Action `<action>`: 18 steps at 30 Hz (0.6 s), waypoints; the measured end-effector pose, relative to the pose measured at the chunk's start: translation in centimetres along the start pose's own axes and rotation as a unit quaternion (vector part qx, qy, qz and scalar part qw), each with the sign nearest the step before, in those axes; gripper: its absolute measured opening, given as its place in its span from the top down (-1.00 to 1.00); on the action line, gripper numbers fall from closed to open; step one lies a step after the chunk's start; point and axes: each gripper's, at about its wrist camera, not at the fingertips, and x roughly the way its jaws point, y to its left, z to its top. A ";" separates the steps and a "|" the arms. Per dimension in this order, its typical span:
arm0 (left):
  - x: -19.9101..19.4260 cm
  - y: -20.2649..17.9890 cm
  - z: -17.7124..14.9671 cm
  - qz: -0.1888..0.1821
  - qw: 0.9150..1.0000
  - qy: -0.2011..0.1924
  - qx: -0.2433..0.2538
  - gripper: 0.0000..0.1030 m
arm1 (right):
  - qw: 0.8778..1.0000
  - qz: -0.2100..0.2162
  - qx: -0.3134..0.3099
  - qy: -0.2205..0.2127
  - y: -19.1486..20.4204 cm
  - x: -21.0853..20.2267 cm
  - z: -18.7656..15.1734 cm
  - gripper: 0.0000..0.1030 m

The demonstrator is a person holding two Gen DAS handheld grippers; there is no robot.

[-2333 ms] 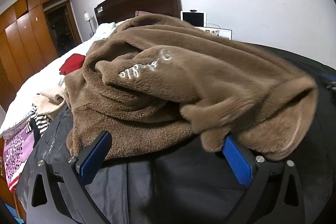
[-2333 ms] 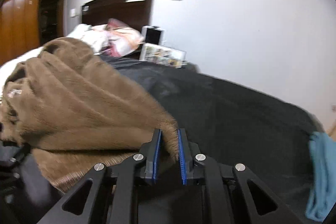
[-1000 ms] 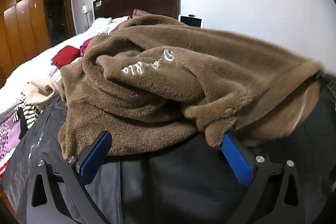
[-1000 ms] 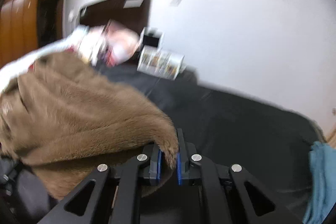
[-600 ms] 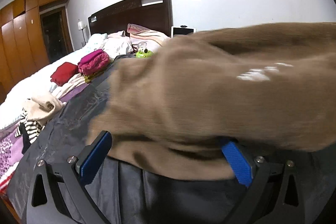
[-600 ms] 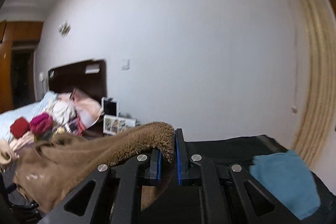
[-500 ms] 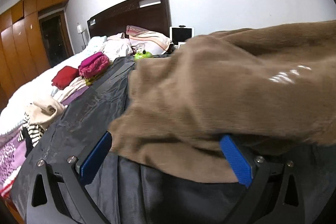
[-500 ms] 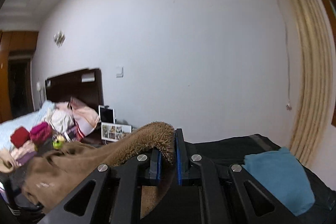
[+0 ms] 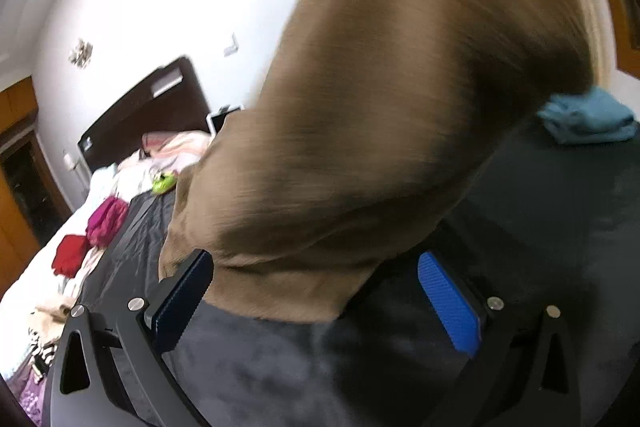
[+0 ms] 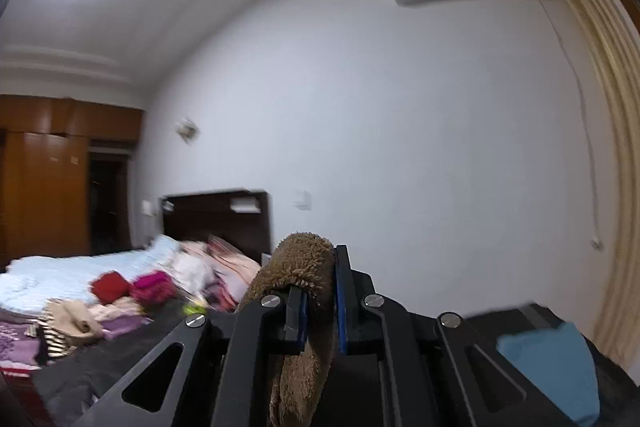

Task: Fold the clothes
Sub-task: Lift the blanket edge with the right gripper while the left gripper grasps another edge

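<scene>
A fluffy brown garment [image 9: 380, 115] hangs high in the air, blurred by motion, and fills most of the left wrist view. Its lower hem drops between the blue pads of my left gripper [image 9: 316, 291], which is open and holds nothing. My right gripper [image 10: 320, 287] is raised well above the bed and shut on an edge of the brown garment [image 10: 306, 267], which droops down between its arms. A dark cover [image 9: 540, 227] lies under the garment.
A folded teal cloth [image 9: 588, 115] lies on the dark cover at the right; it also shows in the right wrist view [image 10: 548, 367]. Loose clothes, red [image 10: 110, 285] and magenta [image 10: 154, 285], lie on the bed by the dark headboard [image 10: 216, 219]. A wooden wardrobe [image 10: 44, 195] stands left.
My right gripper has lifted the brown garment's edge high, so the garment has risen off the dark cover and now hangs. My left gripper stays open and has tilted.
</scene>
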 end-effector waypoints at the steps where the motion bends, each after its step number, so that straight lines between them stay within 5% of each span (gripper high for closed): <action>1: -0.7 -0.3 0.1 0.000 1.000 -0.013 -0.004 -1.00 | 1.000 0.014 0.004 -0.007 0.4 -0.5 0.8 0.78; 9: -6.2 -0.3 -0.5 -0.022 0.994 -0.091 -0.061 -1.00 | 0.996 0.060 -0.016 -0.070 5.4 -2.7 6.6 0.78; 18: -10.8 -4.5 -0.5 -0.079 0.987 -0.142 -0.011 -1.00 | 0.990 0.076 -0.054 -0.102 11.2 -5.7 10.7 0.78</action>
